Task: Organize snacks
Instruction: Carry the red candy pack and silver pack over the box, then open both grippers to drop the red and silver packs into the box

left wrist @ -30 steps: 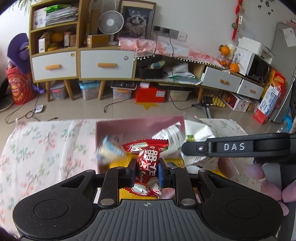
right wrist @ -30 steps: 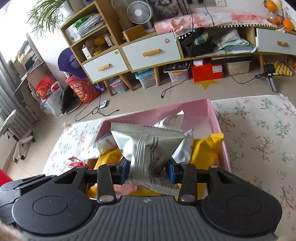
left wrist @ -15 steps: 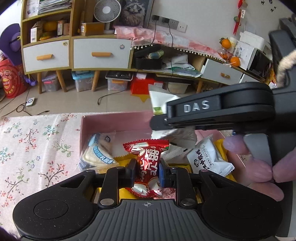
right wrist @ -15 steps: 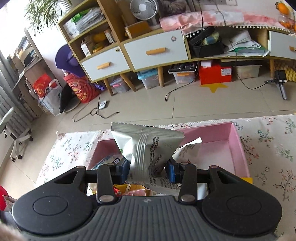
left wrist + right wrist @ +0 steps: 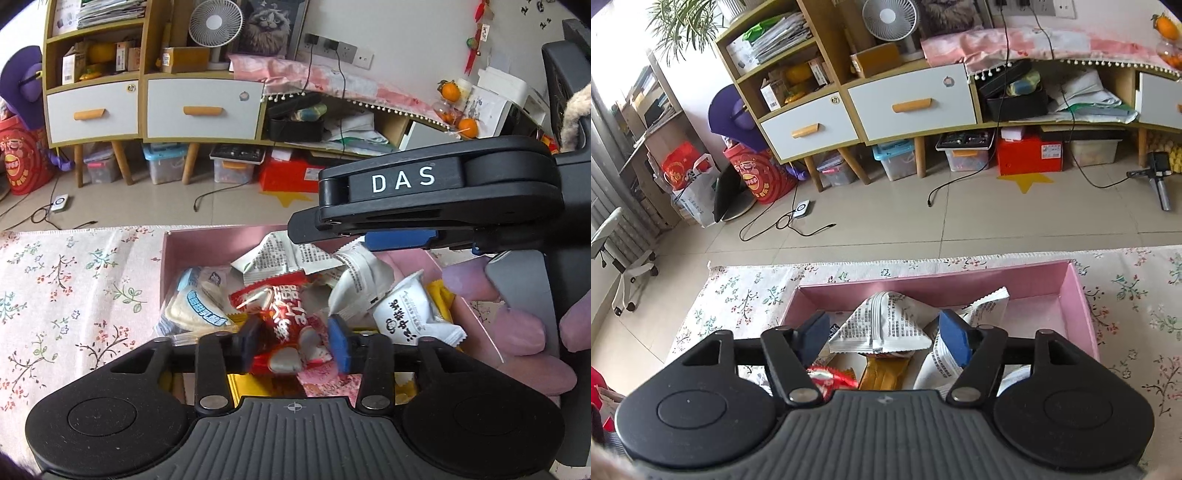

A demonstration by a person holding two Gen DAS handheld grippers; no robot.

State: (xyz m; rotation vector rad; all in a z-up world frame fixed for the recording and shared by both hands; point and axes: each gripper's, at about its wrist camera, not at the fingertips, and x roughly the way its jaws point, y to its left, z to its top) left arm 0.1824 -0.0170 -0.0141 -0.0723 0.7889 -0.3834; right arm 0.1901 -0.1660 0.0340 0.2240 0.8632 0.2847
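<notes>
red snack pack [image 5: 286,325] tilted between left gripper [image 5: 293,341] pads, maybe loose now. silver printed pack [image 5: 882,326] crumpled between right gripper [image 5: 882,338] pads, lying in pink box [image 5: 1078,295].

A white fan [image 5: 891,17] stands on the wooden cabinet [image 5: 912,107], above its white drawers. On the floor [image 5: 960,229] below sit a red box [image 5: 1028,153] and clear storage bins [image 5: 897,160], with a yellow star [image 5: 1026,181] nearby.

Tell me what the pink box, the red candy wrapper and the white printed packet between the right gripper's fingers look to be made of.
Pink box: likely cardboard, matte; thin flat walls, crisp corners.
Red candy wrapper: glossy plastic or foil film; bright highlights, crinkles, serrated ends.
White printed packet: plastic film, soft sheen; centre seam, sharp creases.
</notes>
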